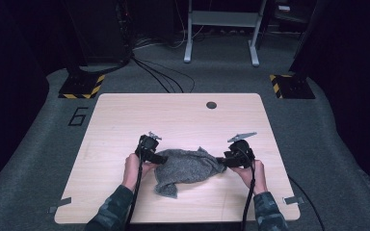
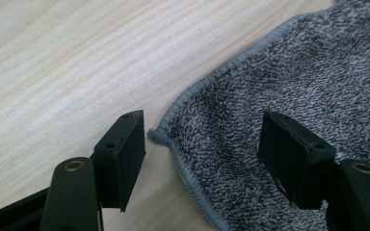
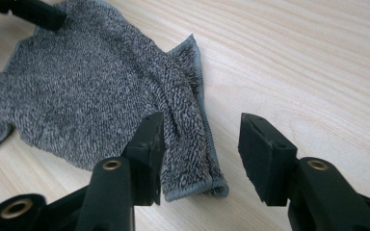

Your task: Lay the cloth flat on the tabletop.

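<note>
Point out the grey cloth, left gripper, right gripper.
grey cloth point(image 1: 188, 168): high view, middle of the crumpled fabric.
left gripper point(image 2: 202, 154): left gripper view, midway between its fingertips.
right gripper point(image 3: 200, 156): right gripper view, midway between its fingertips.

We're in a lab/test room: grey carpet, hazard-striped stand bases upper left & right, cables, bare wooden table.

Left gripper and right gripper point inward at each other, each held low in one hand, forearms entering from below, both sets of jaws apart with nothing pressed between the pads.
</note>
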The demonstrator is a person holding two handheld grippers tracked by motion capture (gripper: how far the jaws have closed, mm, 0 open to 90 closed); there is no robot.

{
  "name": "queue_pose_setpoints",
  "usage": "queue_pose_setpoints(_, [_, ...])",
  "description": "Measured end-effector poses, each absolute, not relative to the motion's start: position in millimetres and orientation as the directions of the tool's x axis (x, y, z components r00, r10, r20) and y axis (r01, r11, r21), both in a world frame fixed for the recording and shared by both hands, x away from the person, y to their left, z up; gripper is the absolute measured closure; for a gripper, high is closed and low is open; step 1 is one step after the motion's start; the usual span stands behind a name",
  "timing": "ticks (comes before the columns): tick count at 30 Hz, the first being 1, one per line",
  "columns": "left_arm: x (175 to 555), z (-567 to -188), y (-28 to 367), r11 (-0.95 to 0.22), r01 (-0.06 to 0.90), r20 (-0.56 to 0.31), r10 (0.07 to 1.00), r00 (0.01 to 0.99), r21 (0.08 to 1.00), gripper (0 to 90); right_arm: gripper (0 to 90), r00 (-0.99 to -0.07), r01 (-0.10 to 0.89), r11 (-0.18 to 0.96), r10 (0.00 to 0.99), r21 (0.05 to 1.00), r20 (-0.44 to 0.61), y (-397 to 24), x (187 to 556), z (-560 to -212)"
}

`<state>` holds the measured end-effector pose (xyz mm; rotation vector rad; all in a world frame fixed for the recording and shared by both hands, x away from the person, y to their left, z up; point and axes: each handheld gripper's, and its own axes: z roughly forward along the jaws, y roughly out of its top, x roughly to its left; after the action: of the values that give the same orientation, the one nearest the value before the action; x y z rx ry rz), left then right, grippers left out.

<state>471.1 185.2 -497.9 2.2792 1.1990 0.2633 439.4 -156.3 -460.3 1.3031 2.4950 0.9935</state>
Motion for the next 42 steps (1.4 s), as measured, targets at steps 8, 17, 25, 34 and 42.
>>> queue_pose_setpoints(8, [470.2,-500.3,181.7,-0.490,0.677,-0.033,0.797,0.603,0.549,49.8,69.6,-0.565,0.757,0.376,0.788,0.534,0.247,-153.5,449.1,-489.9])
queue_pose_setpoints(17, [465.0,-494.9,179.7,-0.498,0.619,0.011,0.784,0.620,0.607,82.3,86.6,-0.584,0.698,0.371,0.790,0.613,0.188,-155.0,444.9,-477.9])
queue_pose_setpoints(25, [458.1,-483.6,187.7,-0.490,0.605,-0.011,0.771,0.637,0.627,82.5,87.1,-0.592,0.659,0.358,0.790,0.662,0.161,-155.8,438.0,-462.0])
queue_pose_setpoints(34, [451.9,-479.7,192.7,-0.493,0.609,-0.027,0.763,0.645,0.622,84.0,87.9,-0.601,0.653,0.370,0.784,0.661,0.155,-153.1,428.5,-455.7])
queue_pose_setpoints(42, [469.1,-482.6,194.2,-0.491,0.620,-0.038,0.765,0.643,0.611,85.5,88.4,-0.617,0.637,0.418,0.780,0.648,0.104,-147.3,446.0,-453.9])
